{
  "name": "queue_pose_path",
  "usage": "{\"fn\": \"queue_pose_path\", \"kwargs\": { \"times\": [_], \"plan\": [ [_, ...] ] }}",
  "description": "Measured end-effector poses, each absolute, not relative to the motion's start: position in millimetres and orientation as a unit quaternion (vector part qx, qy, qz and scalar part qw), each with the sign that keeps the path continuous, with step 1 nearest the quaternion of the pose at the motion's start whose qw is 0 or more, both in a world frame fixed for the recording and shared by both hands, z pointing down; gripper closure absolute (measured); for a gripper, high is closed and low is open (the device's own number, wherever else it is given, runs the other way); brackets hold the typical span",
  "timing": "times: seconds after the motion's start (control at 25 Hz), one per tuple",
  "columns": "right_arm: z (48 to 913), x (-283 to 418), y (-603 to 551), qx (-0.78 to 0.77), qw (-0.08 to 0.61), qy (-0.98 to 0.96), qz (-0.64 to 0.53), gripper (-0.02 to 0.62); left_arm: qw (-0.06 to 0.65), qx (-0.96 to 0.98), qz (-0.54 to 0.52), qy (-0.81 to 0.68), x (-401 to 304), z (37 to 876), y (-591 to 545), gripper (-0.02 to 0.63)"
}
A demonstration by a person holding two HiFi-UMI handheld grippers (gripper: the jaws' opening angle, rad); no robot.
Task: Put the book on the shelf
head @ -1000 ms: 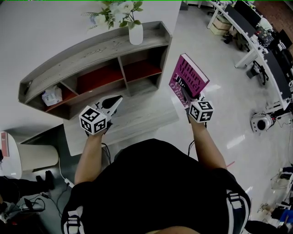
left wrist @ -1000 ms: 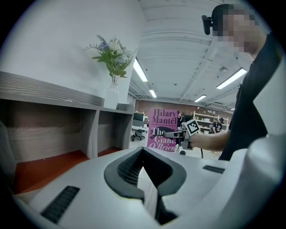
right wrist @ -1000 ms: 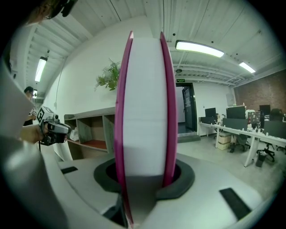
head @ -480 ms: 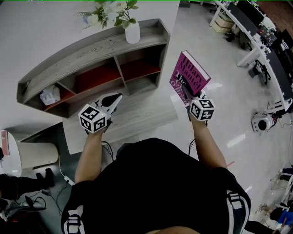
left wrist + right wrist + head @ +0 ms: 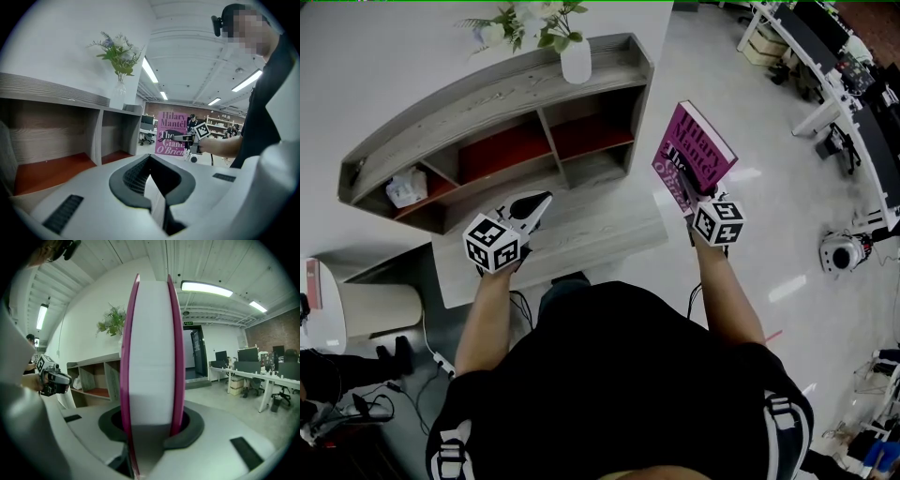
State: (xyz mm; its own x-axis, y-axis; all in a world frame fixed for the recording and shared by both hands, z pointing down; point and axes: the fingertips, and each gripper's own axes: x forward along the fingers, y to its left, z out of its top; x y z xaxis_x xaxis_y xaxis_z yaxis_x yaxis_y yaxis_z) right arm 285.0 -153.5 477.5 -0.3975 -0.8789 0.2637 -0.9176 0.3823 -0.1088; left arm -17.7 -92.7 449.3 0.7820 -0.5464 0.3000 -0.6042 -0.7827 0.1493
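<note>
Book a touch higher and further right than a second ago; left gripper hardly shifted. Book stands upright, off the right end of the shelf, apart from it. Right gripper clamped across both covers at the book's near end. Left gripper in front of shelf's middle, jaws together, nothing between. Vase with flowers on shelf top, right end. White pack in leftmost compartment.

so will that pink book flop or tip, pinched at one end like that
Probably stiff, not floppy: the book is thick, and its covers run parallel in the right gripper. It stands tall above the jaws, so it may lever sideways.
</note>
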Motion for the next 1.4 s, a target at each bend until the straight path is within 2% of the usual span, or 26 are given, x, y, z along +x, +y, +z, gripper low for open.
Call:
{"fn": "queue_pose_path", "kwargs": {
  "times": [0.52,1.4],
  "plan": [
    [475.8,284.3,-149.7,0.559,0.077,-0.818,0.114,0.443,0.113,0.946,0.116,-0.282,-8.9,448.2,-101.3,0.587],
    [487.6,259.2,-169.1,0.561,0.085,-0.814,0.121,0.443,0.125,0.945,0.120,-0.276,-33.5,460.4,-117.2,0.588]
  ]
}}
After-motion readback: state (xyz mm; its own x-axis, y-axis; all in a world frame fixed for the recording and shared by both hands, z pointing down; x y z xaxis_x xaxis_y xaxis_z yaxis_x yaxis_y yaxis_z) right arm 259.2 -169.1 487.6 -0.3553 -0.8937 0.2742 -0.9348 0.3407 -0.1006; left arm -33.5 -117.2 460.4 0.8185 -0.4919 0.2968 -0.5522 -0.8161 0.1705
